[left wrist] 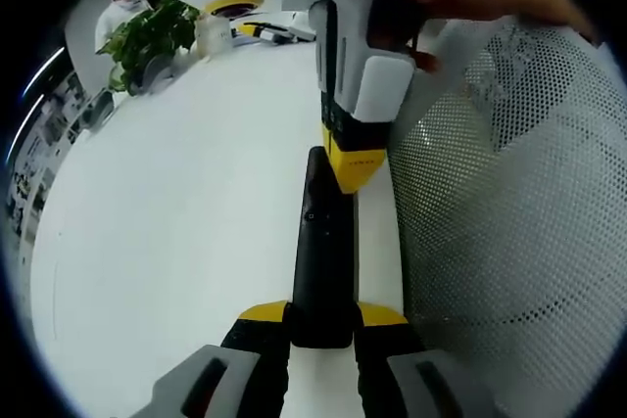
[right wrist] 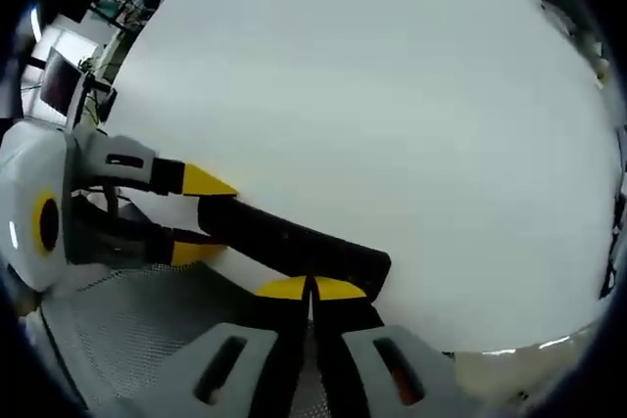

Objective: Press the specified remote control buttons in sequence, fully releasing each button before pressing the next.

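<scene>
Nearest in the left gripper view, the left gripper (left wrist: 321, 325) clamped the near end of the black remote (left wrist: 323, 242), which reached out along the edge of the white table (left wrist: 176, 242). The right gripper (left wrist: 351, 168) came down from above, its yellow tips meeting the remote's far end. In the right gripper view its own jaws stood pressed together, holding nothing, tips on the remote (right wrist: 294, 242). A white mesh chair back (left wrist: 519, 222) stood just beside the table edge. Farther off sat a leafy plant (left wrist: 147, 36). The tips might slide off the slim remote, or tilt it in the clamp, if pressed off-centre.
</scene>
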The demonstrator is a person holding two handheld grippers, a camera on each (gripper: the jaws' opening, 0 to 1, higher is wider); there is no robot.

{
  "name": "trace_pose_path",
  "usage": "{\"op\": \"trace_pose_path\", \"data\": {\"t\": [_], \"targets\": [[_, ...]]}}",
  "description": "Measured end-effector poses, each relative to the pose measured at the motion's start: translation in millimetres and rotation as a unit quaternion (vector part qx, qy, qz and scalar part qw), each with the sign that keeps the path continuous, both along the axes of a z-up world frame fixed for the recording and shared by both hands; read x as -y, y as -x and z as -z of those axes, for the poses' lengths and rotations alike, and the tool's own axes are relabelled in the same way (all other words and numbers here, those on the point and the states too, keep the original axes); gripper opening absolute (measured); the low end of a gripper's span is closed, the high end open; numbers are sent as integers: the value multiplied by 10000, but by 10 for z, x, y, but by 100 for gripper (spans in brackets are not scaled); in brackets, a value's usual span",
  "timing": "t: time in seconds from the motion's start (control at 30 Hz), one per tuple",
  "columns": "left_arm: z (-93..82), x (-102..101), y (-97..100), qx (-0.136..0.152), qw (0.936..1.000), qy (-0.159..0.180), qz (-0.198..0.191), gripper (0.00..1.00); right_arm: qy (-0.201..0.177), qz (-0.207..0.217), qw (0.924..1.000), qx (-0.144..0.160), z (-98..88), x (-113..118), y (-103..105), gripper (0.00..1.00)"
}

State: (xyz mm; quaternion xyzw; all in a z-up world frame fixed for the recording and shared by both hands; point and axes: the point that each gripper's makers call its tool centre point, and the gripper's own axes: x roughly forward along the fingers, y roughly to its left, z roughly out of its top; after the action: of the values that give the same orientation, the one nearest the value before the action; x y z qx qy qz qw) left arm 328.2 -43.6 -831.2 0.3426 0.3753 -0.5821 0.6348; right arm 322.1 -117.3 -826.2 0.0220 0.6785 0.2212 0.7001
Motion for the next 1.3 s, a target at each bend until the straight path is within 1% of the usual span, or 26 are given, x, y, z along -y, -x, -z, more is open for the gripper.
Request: {"op": "trace_pose_path", "data": {"t": [0.07, 0.13, 0.23, 0.3, 0.47, 0.73, 0.77, 0.8, 0.87, 0.9, 1.03, 1.1, 1.13, 1.17, 1.3], "targets": [[0, 0, 0, 0, 10000, 7, -4, 25, -69, 132, 9999, -55, -7, 6, 0, 0], [0, 0, 2, 0, 10000, 8, -8, 25, -35, 237, 9996, -122, -12, 31, 3, 0], [1, 0, 1, 0, 10000, 12, -12, 25, -61, 333, 9994, -14, -40, 47, -41, 0], [1, 1, 1, 0, 10000, 14, -14, 25, -162, 431, 9989, 65, -67, 32, -78, 0], [1, 1, 1, 1, 10000, 10, -16, 25, -151, 427, 9988, 167, -59, 16, -103, 0], [1, 3, 0, -11, 10000, -4, -21, 25, -75, 208, 9994, 249, -23, -30, -109, 0], [1, 2, 1, -24, 10000, -6, -40, 25, -40, 151, 9994, 300, -23, -33, -119, 0], [1, 3, 0, -23, 10000, -1, -39, 25, 7, 76, 9994, 350, -18, -34, -123, 0], [-1, 2, 0, -24, 10000, -1, -40, 25, 175, -261, 9982, 506, -12, -28, -128, 0], [0, 3, 0, -26, 10000, -7, -40, 25, 223, -330, 9976, 558, -11, -33, -128, 0], [0, 6, 1, -19, 10000, -27, -29, 25, 249, -393, 9967, 660, -10, -41, -117, 0], [0, 10, 1, -14, 10000, -40, -19, 25, 333, -525, 9951, 765, -6, -43, -125, 0], [0, 12, 0, -14, 10000, -37, -13, 25, 453, -805, 9919, 877, -1, -34, -139, 0], [0, 17, -3, -20, 10000, -15, -14, 25, 512, -911, 9902, 923, 0, -39, -139, 0], [-1, 18, -4, -24, 9999, 98, 36, 24, 534, -765, 9913, 928, -9, -38, -138, 0]]}}
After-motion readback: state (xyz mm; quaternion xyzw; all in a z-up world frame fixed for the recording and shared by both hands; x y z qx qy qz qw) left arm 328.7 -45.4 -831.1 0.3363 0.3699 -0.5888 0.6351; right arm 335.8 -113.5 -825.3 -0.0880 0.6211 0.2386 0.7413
